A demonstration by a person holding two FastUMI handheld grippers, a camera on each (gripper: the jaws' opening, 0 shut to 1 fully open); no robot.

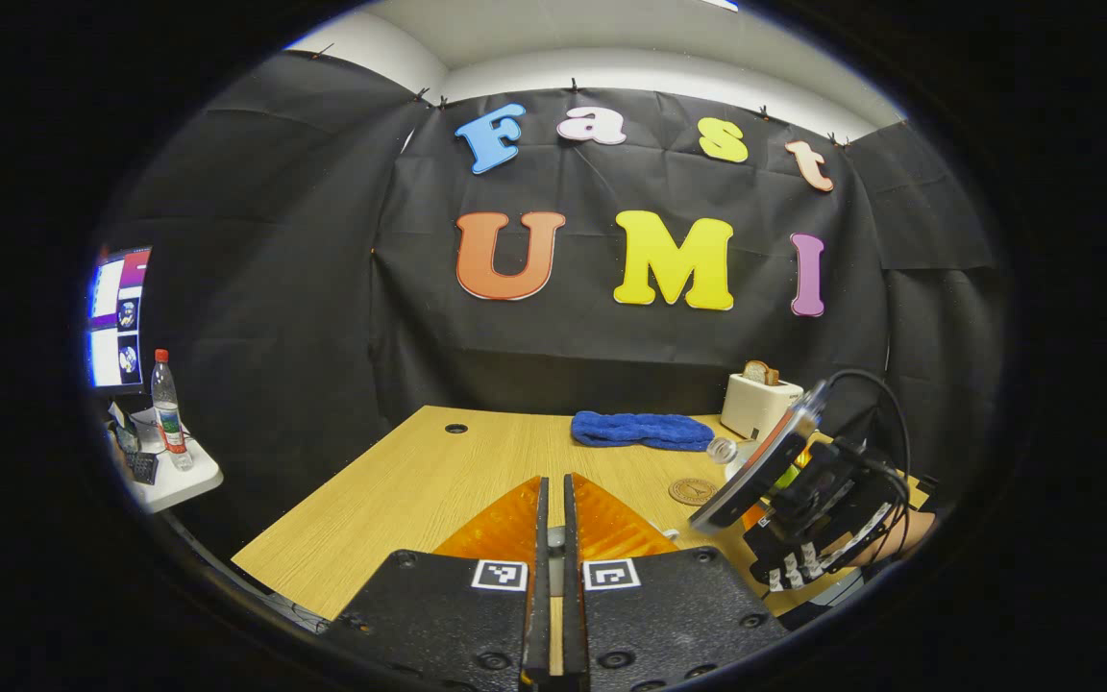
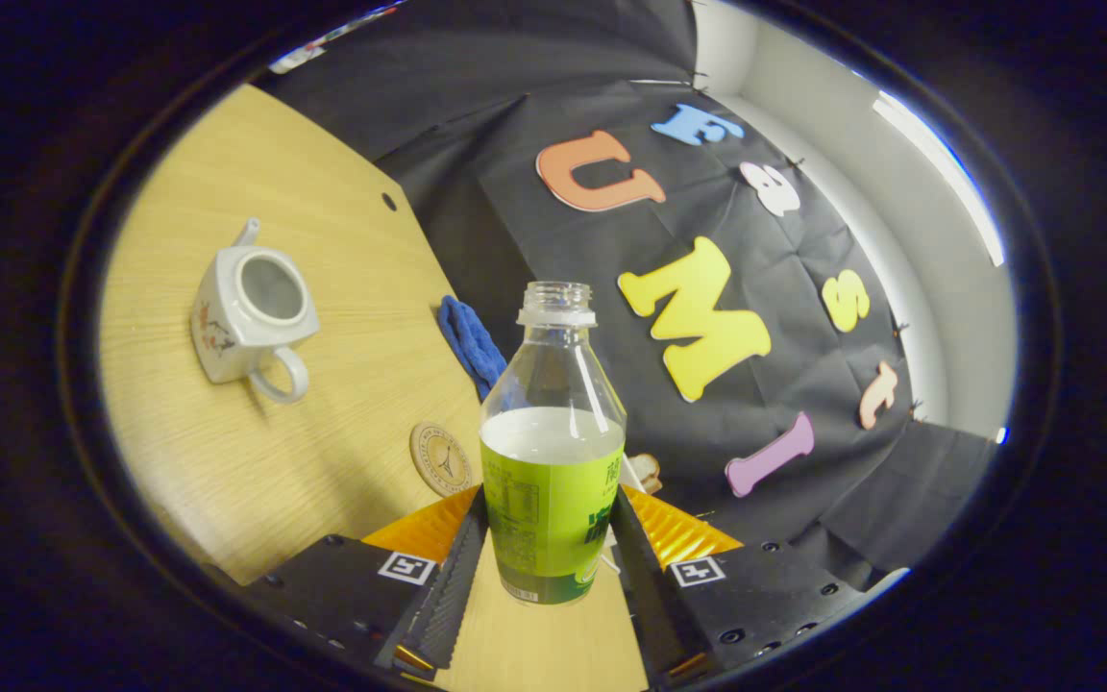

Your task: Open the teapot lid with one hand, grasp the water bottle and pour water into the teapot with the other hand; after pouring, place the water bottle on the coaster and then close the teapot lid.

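A blue towel and toaster sit at the wooden table's far edge.

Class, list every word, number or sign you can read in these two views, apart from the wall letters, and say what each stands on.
Nothing reads clearly.
On the water bottle: label print too small and blurred.
On the coaster: round emblem, any lettering too small.
On the teapot: painted motif, no words.
The square markers: coded patterns, no words.

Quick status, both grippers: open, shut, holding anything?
Left gripper: shut; nothing visible between its fingers.
Right gripper: shut on the water bottle, cap off, lifted above the table.
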